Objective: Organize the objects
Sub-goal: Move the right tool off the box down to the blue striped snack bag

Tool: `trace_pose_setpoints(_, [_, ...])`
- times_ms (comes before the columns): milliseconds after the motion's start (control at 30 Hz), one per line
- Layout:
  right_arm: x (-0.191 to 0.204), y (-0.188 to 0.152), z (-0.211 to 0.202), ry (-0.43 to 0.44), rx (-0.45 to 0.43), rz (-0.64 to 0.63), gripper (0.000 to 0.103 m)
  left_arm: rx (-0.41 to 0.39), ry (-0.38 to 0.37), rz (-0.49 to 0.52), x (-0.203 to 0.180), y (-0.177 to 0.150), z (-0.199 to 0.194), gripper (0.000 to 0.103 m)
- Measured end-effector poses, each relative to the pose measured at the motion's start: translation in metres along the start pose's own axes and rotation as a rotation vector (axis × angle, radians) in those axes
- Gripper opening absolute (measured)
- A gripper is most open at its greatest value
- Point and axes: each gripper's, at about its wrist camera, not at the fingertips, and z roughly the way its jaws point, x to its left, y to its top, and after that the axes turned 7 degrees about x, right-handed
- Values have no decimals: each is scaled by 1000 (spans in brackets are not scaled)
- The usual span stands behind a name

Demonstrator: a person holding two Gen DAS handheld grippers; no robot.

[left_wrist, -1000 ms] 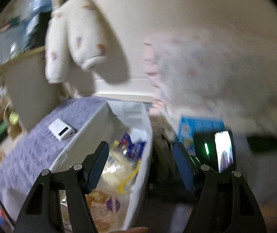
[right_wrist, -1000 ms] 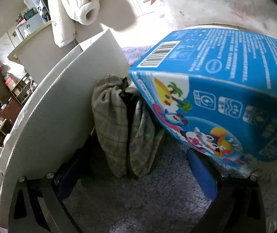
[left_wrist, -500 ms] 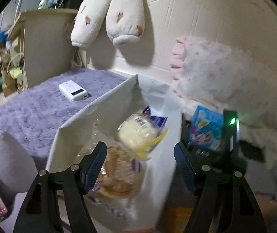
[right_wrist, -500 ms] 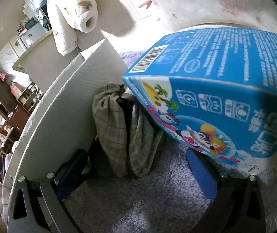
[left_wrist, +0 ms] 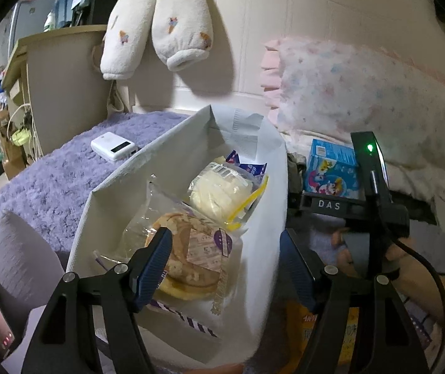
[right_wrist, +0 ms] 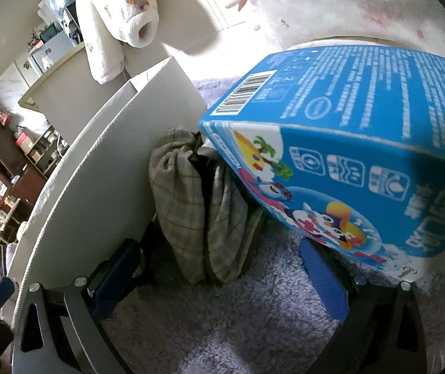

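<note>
A white fabric bin stands on a purple fluffy blanket and holds wrapped snacks: a round cake and a pale bun. My left gripper is open and empty, hovering over the bin's near right edge. My right gripper is open and low on the blanket beside the bin's outer wall. Ahead of it lie a plaid cloth pouch and a blue cartoon box. The box also shows in the left wrist view, beyond the right gripper's body.
A white power bank lies on the blanket left of the bin. A pink patterned pillow and a hanging white plush garment are at the back wall. A yellow package lies below the left gripper.
The left gripper swung from a blurred view over the bin's right side to a steady view above the bin. The right gripper stayed nearly still in front of the pouch and box.
</note>
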Motion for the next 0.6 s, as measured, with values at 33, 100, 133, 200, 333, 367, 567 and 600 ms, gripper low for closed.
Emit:
trace_pose_setpoints(33, [0,0,0,0,0,0,103,0,-3,-3,0,0,0,71])
trace_pose_setpoints(100, [-1,0,-1,6,-2,2,103,-7,3,0,-1,-1,-1,71])
trace_pose_setpoints(133, [-1,1,-3,8,-2,8,101,-13,7,6,-2,-1,-1,71])
trace_pose_setpoints(200, [-3,2,-12,30,-2,41,98,-31,9,15,-3,-2,-4,71])
trace_pose_setpoints(333, [2,12,-48,167,-9,133,96,-81,2,20,-4,-2,-12,71])
trace_pose_setpoints(367, [10,15,-67,176,-22,129,96,-93,-3,23,-4,-2,-14,71])
trace_pose_setpoints(567, [71,0,-132,-103,-80,21,96,-132,-36,58,-11,-3,-22,71])
trace_pose_setpoints(600, [84,-9,-135,-193,-48,-36,96,-136,-40,59,-11,-3,-22,71])
